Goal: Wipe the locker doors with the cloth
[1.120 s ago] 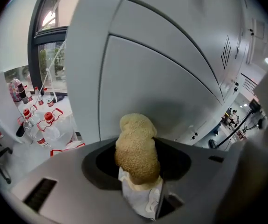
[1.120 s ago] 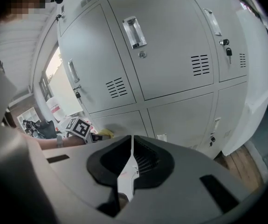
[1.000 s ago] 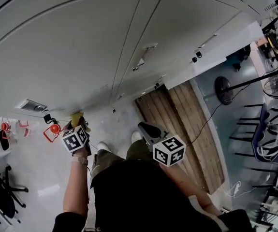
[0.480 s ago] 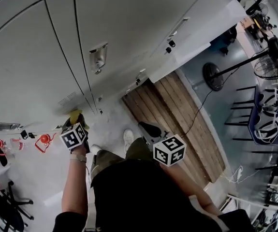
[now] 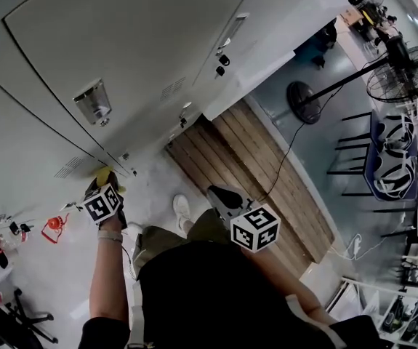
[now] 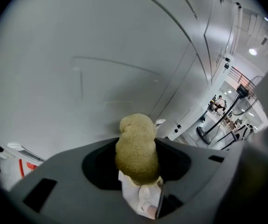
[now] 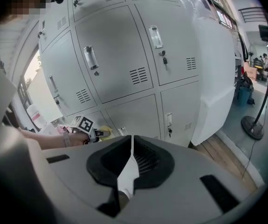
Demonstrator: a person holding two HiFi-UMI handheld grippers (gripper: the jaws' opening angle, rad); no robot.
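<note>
- My left gripper [image 5: 104, 185] has its jaws closed on the cloth [image 6: 136, 146]. It is a yellow, fluffy wad that bulges out past the tips.
- The cloth sits low against the grey locker doors [image 6: 78, 64], near a seam between two doors. It looks to be touching the metal, though I cannot be sure of contact.
- My left forearm [image 5: 110, 282] is bare and stretched forward and down. A light band [image 5: 109, 235] is on the wrist, and the hand is wrapped around the gripper behind its marker cube [image 5: 101, 204].
- My right gripper [image 7: 130, 167] has its jaws pressed together with nothing between them, the white pads meeting in one thin line.
- I hold that gripper close to my body at about waist height, well apart from the doors. It is aimed at them and its cube [image 5: 256, 227] faces up.
- From there I see my left hand and the cloth at a bottom-row door.
- Both cubes carry black-and-white square markers.
- The doors have metal handles [image 7: 91, 57], vent slots [image 7: 138, 74] and keys hanging in the locks [image 7: 164, 55]. Any print on them is too small for me to read.
- My shoe [image 5: 182, 208] is on the pale floor below the lockers, beside wooden planking [image 5: 267, 173].
- A red object [image 5: 52, 226] lies on the floor to my left.
- A standing fan [image 5: 405, 71] is off to the right.
</note>
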